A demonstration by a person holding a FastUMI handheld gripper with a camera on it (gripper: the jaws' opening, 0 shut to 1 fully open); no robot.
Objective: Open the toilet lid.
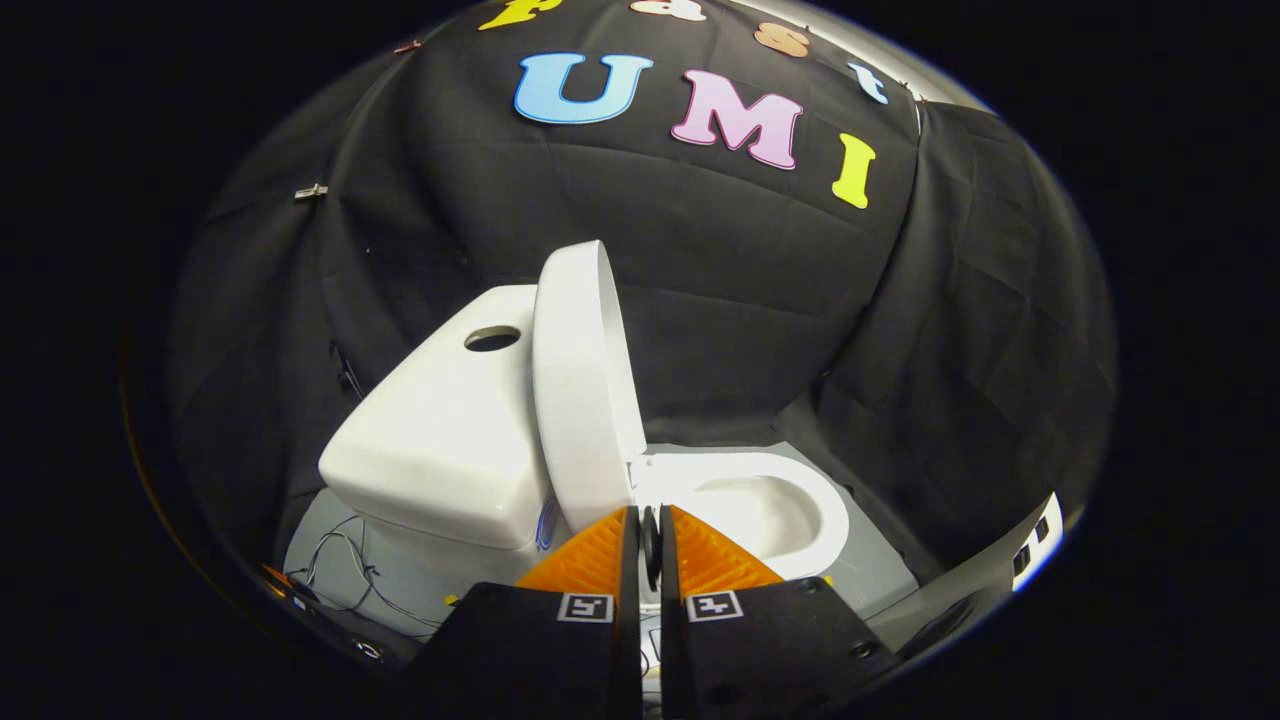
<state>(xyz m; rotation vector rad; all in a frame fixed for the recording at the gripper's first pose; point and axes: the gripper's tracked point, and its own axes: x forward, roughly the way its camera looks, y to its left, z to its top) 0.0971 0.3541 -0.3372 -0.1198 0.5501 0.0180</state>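
Tongs (650, 525) are nearly closed, only a narrow gap between the fingers, gripping nothing. Beyond them, a white toilet tank (440, 440) with a round hole on top; the toilet lid (580, 390) stands upright against it; the bowl (770, 505) lies uncovered just ahead.

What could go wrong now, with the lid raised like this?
1. The lid stands upright beside the tank, and I cannot tell if it leans on it. It might fall back onto the bowl.
2. The gripper sits just below the lid's lower edge with its fingers nearly closed. A careless pull back could catch the lid.
3. Loose wires lie on the floor by the tank and could snag.
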